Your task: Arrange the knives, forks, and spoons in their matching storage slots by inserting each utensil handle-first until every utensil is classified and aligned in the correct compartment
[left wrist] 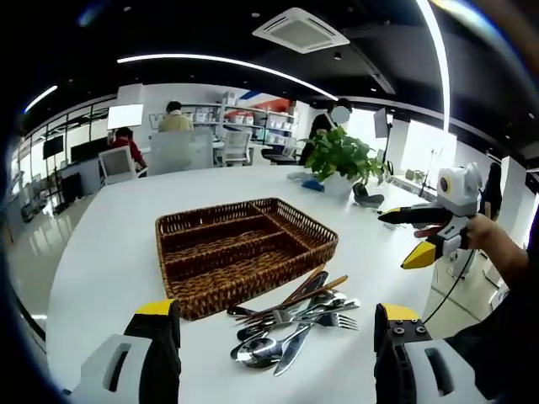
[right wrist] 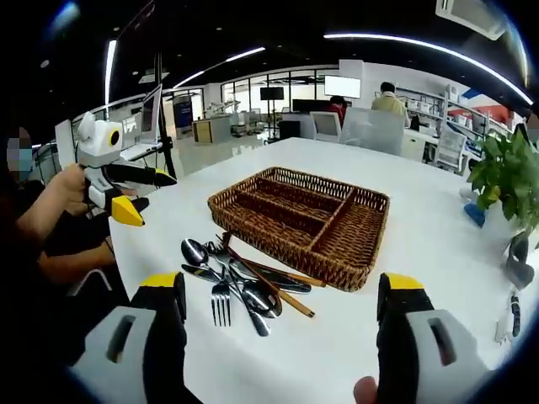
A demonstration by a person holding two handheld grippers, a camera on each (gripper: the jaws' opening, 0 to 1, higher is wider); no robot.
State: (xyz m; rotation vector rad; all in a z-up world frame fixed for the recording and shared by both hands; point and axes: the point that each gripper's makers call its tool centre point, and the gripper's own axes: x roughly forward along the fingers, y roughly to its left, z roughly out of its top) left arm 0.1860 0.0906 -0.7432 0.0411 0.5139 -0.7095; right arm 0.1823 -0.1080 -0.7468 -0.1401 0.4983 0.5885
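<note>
Both pairs of jaws spread wide, gripping nothing. Just ahead of the left gripper (left wrist: 274, 337), between its jaws: a heap of utensils (left wrist: 290, 324) on the white table (left wrist: 109, 252) — spoons, forks, knives, a wooden-handled piece, all crossing one another. Same heap just ahead of the right gripper (right wrist: 282, 316), toward its left jaw. Directly beyond the heap, nearly touching: wicker tray (left wrist: 244, 244) with compartments, nothing inside. Farther off, right of the left gripper: potted plant (left wrist: 341, 156).

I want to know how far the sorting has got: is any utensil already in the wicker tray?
No: the wicker tray shows bare compartments, and the utensils lie piled on the table beside it.
</note>
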